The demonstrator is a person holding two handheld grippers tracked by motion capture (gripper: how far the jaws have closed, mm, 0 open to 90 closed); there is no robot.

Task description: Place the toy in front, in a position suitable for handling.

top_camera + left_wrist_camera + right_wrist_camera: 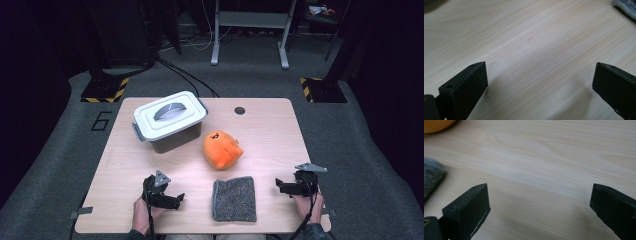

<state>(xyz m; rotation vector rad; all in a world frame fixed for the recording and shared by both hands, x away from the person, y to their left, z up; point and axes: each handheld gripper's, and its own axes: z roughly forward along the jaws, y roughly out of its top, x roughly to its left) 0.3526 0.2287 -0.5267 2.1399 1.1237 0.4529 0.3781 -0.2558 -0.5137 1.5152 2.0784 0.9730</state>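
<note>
A grey folded cloth (234,199) lies flat near the table's front edge, between my two hands. Behind it rests an orange plush toy (221,149). A lidded white-and-grey storage box (169,120) stands at the back left. My left gripper (176,199) sits low over the wood left of the cloth, open, with bare tabletop between its jaws (540,82). A corner of the cloth (626,7) shows at the top right of its view. My right gripper (281,186) rests right of the cloth, open over bare wood (540,202), with the cloth's edge (431,178) at its left.
The wooden table (270,135) has a small dark round hole (240,110) near its back edge. Beyond the table are grey carpet, a white stand's legs (250,30) and black-and-yellow striped bases (105,90).
</note>
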